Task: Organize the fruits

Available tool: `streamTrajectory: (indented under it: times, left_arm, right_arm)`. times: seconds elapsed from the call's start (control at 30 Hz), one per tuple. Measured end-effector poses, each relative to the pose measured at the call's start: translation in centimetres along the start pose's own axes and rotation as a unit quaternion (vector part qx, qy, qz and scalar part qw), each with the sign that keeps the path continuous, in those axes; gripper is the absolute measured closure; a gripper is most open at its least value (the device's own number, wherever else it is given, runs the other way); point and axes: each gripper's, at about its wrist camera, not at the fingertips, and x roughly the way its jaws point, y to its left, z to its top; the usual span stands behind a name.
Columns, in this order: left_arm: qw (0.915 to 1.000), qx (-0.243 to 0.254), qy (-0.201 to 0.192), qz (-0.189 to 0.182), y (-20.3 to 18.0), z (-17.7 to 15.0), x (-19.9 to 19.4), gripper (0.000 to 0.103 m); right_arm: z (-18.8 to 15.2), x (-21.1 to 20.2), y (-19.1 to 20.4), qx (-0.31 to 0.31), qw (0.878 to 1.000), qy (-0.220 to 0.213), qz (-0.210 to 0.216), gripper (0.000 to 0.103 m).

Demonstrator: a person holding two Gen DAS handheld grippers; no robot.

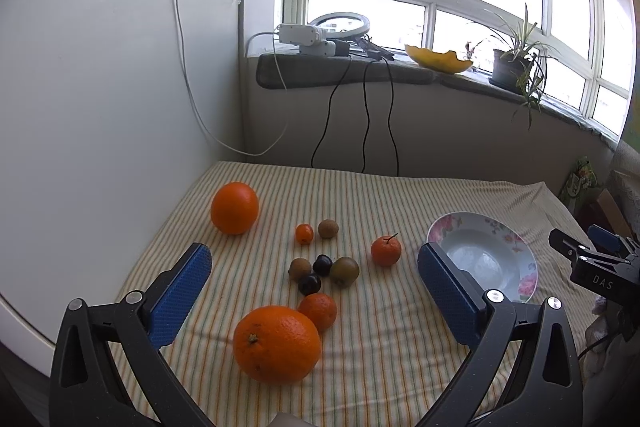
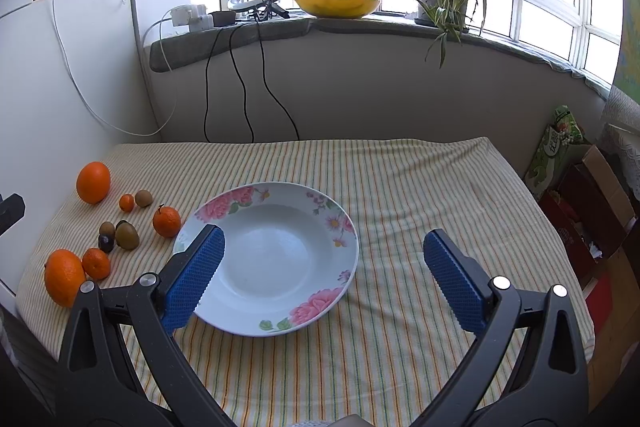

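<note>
Both tools gape, holding nothing — we risk the lower-centre orange [image 1: 277, 343] rolling off the tabletop [image 1: 380, 347] if nudged.

Each gripper, left gripper [image 1: 314, 283] and right gripper [image 2: 324, 267], comprised black moulded arms with triangular cut-outs, silver pivot screws and blue dimpled finger pads [image 2: 198, 277]. One body bore white "DAS" lettering.

Left wrist view: floral plate [image 1: 486, 227], near rim hidden behind the blue finger pad [image 1: 448, 291]. Right gripper [image 1: 596, 263] cut off at right edge. Dark fruit [image 1: 309, 283], lower center, kind too small to tell.
</note>
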Motion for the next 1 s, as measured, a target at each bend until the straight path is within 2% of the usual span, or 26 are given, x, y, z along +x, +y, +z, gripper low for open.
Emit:
streamTrajectory:
  times: [1.0]
  left_arm:
    - [0.9999, -0.009, 0.008, 0.0, 0.7, -0.2, 0.5, 0.001]
  right_arm:
    - [0.1, -0.1, 1.1, -0.014, 1.0, 0.0, 0.004, 0.001]
